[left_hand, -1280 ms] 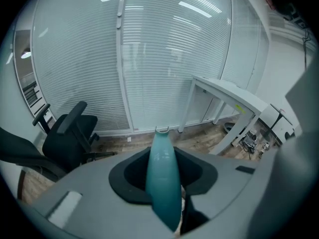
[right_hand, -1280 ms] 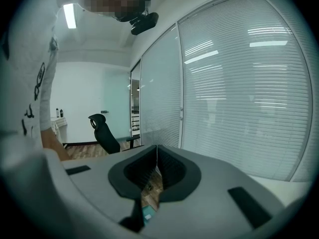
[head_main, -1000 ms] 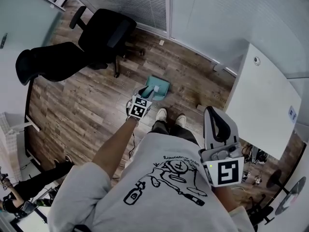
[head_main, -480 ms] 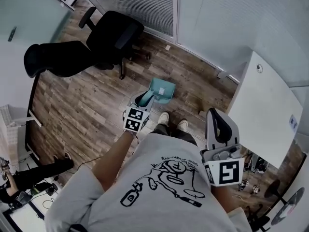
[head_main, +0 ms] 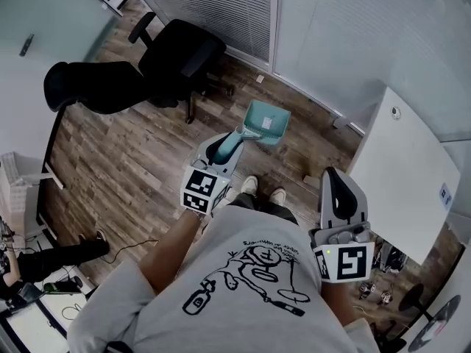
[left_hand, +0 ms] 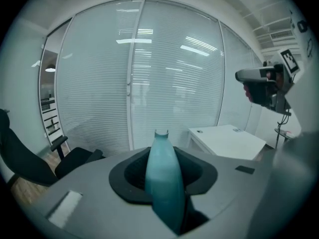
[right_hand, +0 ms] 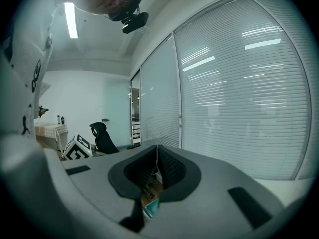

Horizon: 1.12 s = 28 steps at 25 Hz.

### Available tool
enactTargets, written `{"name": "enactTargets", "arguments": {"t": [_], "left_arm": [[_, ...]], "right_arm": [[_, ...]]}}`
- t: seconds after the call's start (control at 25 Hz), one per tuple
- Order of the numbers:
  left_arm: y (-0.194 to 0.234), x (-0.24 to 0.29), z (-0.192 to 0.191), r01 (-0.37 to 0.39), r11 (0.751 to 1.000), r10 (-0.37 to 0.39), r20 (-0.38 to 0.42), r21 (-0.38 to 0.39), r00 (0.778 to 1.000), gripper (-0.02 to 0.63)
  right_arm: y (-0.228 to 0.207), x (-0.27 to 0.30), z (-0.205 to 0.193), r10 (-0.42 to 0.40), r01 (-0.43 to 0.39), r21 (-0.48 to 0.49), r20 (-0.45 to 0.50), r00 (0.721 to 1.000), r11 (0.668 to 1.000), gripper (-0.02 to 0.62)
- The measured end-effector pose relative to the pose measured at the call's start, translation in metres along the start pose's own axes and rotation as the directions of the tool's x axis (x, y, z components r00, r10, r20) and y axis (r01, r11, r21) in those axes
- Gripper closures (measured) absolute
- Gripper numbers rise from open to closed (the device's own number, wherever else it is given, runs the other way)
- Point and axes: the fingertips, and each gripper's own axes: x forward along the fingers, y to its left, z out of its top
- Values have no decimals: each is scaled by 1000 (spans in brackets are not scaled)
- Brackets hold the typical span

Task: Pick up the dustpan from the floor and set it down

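Holds the teal dustpan [head_main: 266, 121] in the air by its handle, with the pan end pointing away from the body. Hangs it over the wooden floor [head_main: 132, 160], a little ahead of the shoes [head_main: 250, 186]. Grasps the handle with the left gripper [head_main: 221, 148], one jaw on each side; in the left gripper view shows the handle running straight out between the jaws. Carries the right gripper [head_main: 335, 181] at the right side of the body, with the jaws closed together and nothing between them. Shows a black office chair [head_main: 169, 57] to the left beyond the dustpan, near a glass wall with blinds [head_main: 213, 6]. Shows a white desk [head_main: 408, 168] to the right, well apart from the dustpan.
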Motion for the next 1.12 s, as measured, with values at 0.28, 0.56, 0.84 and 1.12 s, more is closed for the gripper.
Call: {"name": "enactTargets", "arguments": {"t": [0.28, 0.56, 0.84, 1.12], "left_arm": [[-13, -14, 52, 7, 1000, -8, 50, 14, 999, 491], [-17, -21, 64, 8, 1000, -10, 58, 21, 998, 491], [-18, -17, 59, 8, 999, -10, 44, 41, 999, 491], [-11, -5, 44, 9, 998, -11, 29, 61, 1000, 491]], "right_arm": [[-4, -4, 0, -12, 12, 1, 6, 1000, 1000, 589], [-7, -7, 1, -20, 20, -1, 12, 1000, 1000, 589], [-8, -6, 0, -21, 21, 1, 6, 1000, 1000, 589], [-7, -2, -3, -25, 25, -2, -5, 1000, 1000, 589]]}}
